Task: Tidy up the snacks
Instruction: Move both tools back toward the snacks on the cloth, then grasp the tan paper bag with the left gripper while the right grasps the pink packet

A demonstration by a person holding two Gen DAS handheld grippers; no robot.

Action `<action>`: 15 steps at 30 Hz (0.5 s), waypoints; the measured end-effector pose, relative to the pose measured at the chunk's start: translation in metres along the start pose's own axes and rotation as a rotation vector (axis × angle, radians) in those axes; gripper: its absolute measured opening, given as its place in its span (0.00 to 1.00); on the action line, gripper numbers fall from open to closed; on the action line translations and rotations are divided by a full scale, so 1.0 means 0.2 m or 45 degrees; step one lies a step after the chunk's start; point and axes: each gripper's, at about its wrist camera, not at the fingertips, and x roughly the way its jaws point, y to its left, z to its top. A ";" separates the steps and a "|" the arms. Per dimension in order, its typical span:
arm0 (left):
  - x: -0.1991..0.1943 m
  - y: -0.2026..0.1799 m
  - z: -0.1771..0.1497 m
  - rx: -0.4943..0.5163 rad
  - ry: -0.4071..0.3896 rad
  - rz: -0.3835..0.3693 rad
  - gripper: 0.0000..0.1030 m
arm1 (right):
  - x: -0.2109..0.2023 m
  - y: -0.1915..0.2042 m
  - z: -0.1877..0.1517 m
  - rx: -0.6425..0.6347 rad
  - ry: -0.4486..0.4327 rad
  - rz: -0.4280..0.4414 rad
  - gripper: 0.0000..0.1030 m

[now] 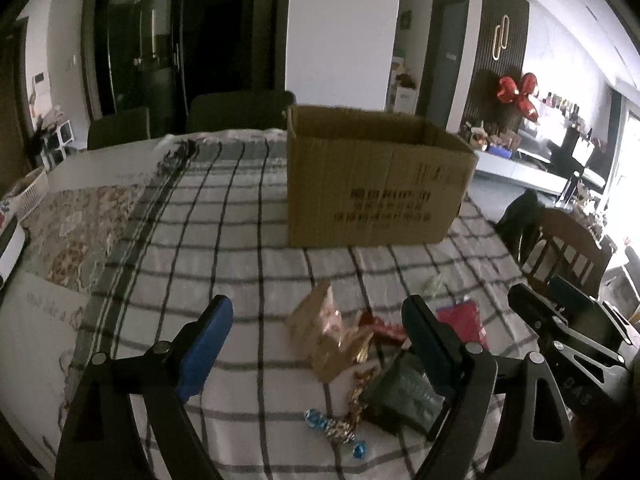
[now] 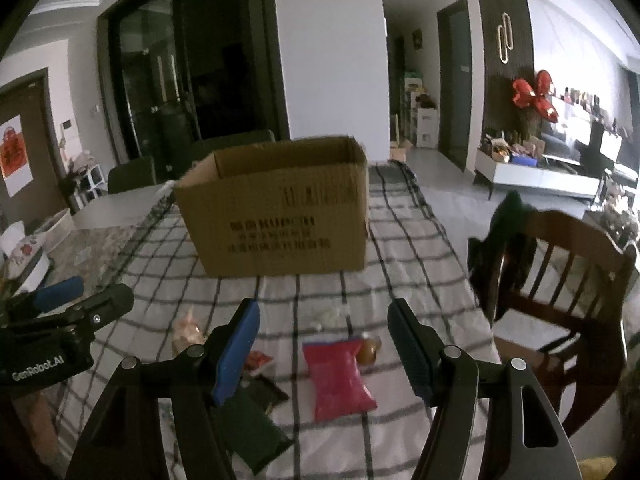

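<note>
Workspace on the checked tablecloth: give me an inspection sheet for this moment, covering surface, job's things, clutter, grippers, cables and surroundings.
Surface: checked tablecloth over the table, with a floral cloth at its left edge.
Job's things: open cardboard box at the far side; near side holds a pink bag, a tan wrapper, a dark green packet, a red packet and blue-ended candies.
Clutter: white basket at the left edge.
Grippers: left gripper open over the wrappers; right gripper open over the pink bag; neither touches a snack.
Cables: nothing seen.
Surroundings: wooden chair on the right, red balloons on the far wall.
</note>
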 end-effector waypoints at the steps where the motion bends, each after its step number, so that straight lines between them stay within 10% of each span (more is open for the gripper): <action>1: 0.01 0.00 -0.01 0.003 0.005 0.001 0.84 | 0.01 0.00 -0.02 -0.003 0.011 0.001 0.65; 15: 0.17 -0.03 -0.18 0.049 0.085 -0.045 0.84 | 0.15 -0.03 -0.22 0.010 0.169 0.016 0.65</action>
